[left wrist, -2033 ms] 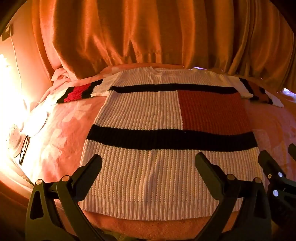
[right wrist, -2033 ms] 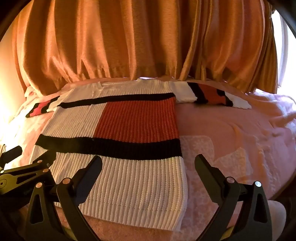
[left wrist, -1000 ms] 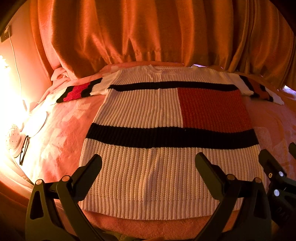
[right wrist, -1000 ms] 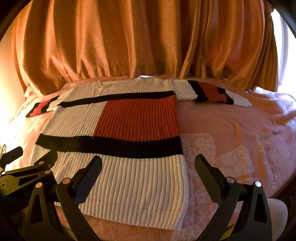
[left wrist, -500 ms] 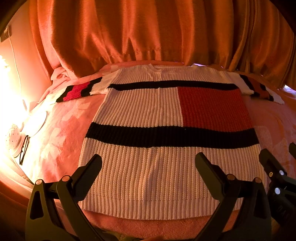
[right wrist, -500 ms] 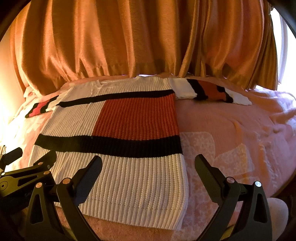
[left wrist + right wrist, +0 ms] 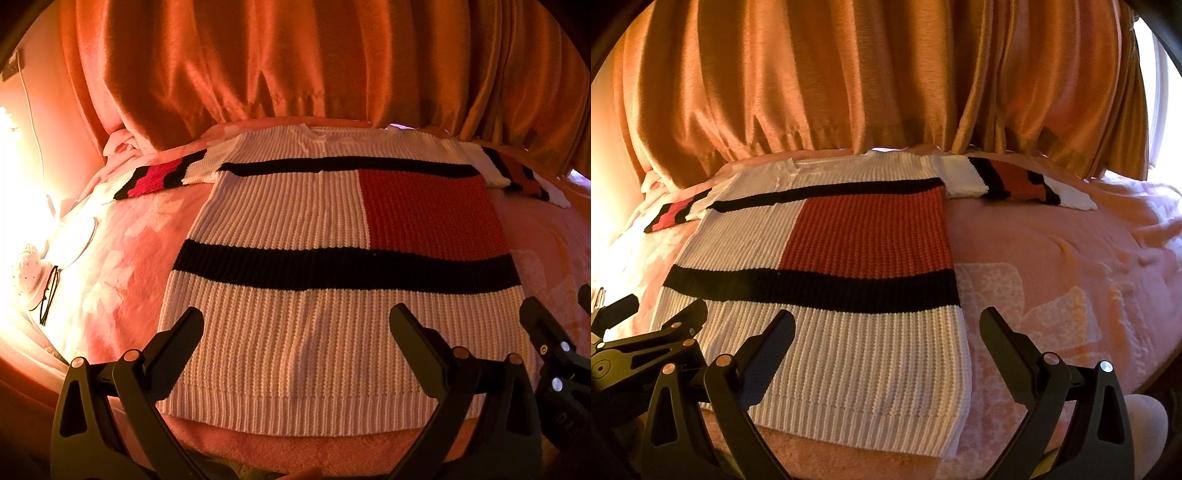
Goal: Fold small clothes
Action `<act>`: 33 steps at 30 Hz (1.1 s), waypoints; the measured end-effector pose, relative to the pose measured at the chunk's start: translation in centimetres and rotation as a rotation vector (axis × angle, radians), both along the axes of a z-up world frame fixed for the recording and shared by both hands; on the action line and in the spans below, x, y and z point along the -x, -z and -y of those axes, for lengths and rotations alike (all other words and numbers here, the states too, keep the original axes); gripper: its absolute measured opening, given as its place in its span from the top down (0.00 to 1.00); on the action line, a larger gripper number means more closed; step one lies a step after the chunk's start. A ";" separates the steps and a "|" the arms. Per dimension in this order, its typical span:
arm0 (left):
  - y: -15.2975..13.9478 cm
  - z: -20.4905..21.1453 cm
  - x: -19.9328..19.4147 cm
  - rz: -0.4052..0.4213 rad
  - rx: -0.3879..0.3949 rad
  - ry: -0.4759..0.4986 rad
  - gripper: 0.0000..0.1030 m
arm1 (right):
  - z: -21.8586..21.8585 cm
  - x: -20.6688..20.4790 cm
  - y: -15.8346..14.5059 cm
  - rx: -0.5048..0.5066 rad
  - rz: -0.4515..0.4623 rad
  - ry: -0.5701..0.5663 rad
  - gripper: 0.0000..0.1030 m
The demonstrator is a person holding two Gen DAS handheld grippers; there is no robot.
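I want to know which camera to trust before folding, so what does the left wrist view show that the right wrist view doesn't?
Only the left wrist view shows the bright lamp glare, the glasses at the bed's left edge, and the wall outlet.

Only the right wrist view shows the wide bare stretch of pink blanket right of the sweater and the bright window edge.

Both show the flat sweater, both striped sleeves, the orange curtain, and the left gripper and right gripper open.

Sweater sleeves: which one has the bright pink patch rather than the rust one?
The sleeve on the person's left, nearest the glaring lamp: bright pink between black bands. The sleeve on the right shows a rust patch matching the body's block.
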State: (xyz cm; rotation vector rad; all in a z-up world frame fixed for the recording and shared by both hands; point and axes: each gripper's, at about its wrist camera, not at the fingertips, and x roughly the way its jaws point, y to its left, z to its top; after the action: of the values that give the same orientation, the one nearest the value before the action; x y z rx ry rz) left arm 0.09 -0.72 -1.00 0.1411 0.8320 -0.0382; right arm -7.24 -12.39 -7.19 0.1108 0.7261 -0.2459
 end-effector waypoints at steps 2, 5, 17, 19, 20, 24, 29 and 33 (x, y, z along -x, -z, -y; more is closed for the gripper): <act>0.0 0.0 0.0 0.003 -0.001 -0.002 0.04 | 0.0 0.0 0.0 -0.001 0.000 0.000 0.05; 0.0 -0.1 0.0 -0.001 0.002 -0.001 0.04 | 0.0 0.0 0.0 0.001 0.000 -0.001 0.05; 0.1 -0.2 -0.2 -0.006 0.000 0.000 0.04 | -0.1 0.0 0.2 -0.005 -0.002 0.000 0.05; 0.1 -0.2 -0.2 -0.007 0.005 0.001 0.04 | 0.1 -0.1 0.3 -0.020 -0.003 -0.003 0.05; 0.1 -0.3 -0.2 -0.009 0.007 0.002 0.04 | 0.3 -0.1 0.4 -0.028 -0.005 -0.005 0.05; 0.2 -0.4 -0.5 -0.011 0.017 0.010 0.04 | 2.7 -1.0 -0.1 0.005 -0.001 0.022 0.05; 0.0 -0.3 -1.5 0.012 -0.003 0.015 0.04 | 10.9 -3.9 -2.5 0.056 0.032 0.102 0.05; 0.2 -0.3 -3.4 -0.014 0.077 0.010 0.04 | 21.3 -8.3 -2.5 -0.037 0.052 0.214 0.05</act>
State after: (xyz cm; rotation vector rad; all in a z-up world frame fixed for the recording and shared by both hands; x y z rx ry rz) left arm 3.46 -0.42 -1.21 0.0730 0.8430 -0.0807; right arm 1.05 -33.65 -4.67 0.2301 0.6671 -0.4318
